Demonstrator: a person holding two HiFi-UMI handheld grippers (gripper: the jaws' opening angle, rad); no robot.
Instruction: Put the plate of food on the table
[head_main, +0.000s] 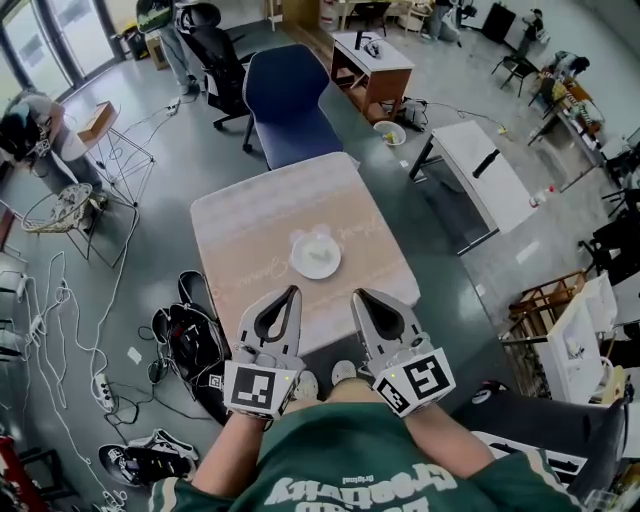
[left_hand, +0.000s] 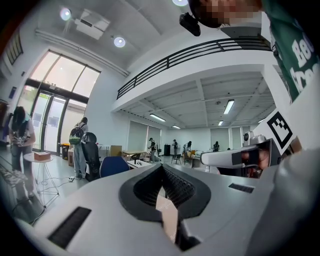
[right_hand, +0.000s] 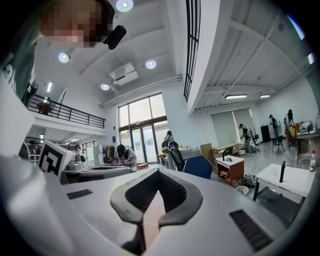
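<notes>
A white plate (head_main: 315, 257) with pale food on it rests near the middle of the small light wooden table (head_main: 250, 230). Both grippers hover over the table's near edge, short of the plate and apart from it. My left gripper (head_main: 295, 291) has its jaws together with nothing between them, and so does my right gripper (head_main: 357, 294). In the left gripper view the left gripper (left_hand: 162, 167) points level across the room with its tips meeting. The right gripper view shows the right gripper (right_hand: 159, 171) likewise closed and empty. Neither gripper view shows the plate.
A blue chair (head_main: 290, 100) stands at the table's far side. A black bag (head_main: 190, 345) and cables lie on the floor to the left. A white table (head_main: 485, 175) is at the right, a wooden desk (head_main: 372, 62) beyond, and a wire stool (head_main: 62, 208) at far left.
</notes>
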